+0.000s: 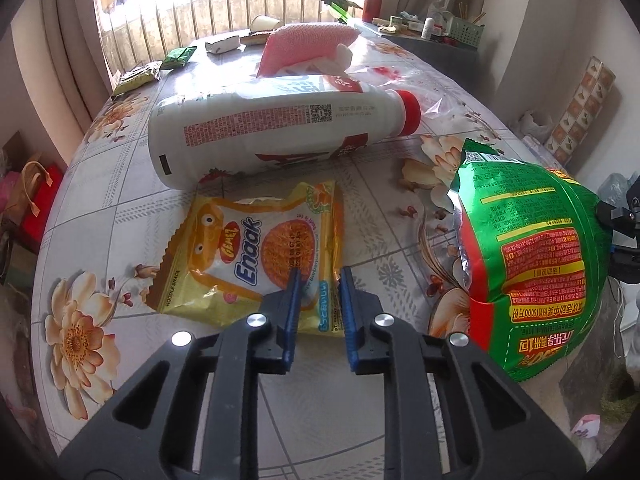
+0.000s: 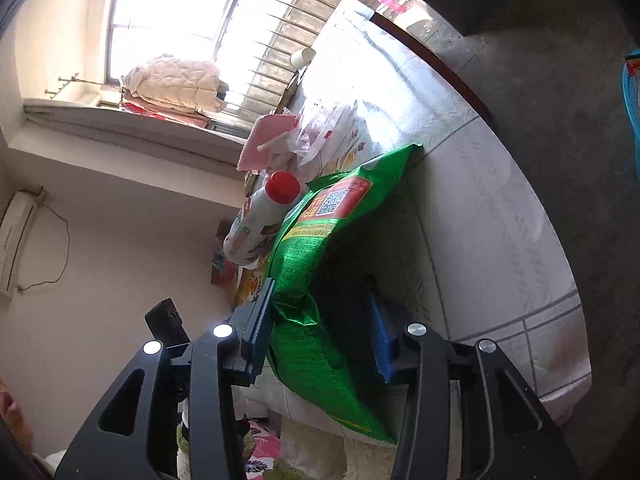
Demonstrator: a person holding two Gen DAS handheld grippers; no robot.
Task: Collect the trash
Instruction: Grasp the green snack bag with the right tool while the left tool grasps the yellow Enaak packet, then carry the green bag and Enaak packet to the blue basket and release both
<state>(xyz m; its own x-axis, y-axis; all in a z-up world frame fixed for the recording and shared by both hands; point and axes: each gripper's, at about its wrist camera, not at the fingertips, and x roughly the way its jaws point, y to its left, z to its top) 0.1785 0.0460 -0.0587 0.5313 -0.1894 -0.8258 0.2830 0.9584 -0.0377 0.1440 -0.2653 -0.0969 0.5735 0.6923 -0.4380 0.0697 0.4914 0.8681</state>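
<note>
A yellow Enaak snack wrapper lies flat on the flowered table. My left gripper is open, its blue fingertips over the wrapper's near right corner. Behind it a white bottle with a red cap lies on its side; it also shows in the right wrist view. A big green snack bag stands lifted at the right. My right gripper is shut on this green bag, tilted sideways.
A pink cloth pack, a clear plastic bag, green packets, a paper cup and a small white box lie farther back. A desk with clutter stands at the far right. Bags sit on the floor left.
</note>
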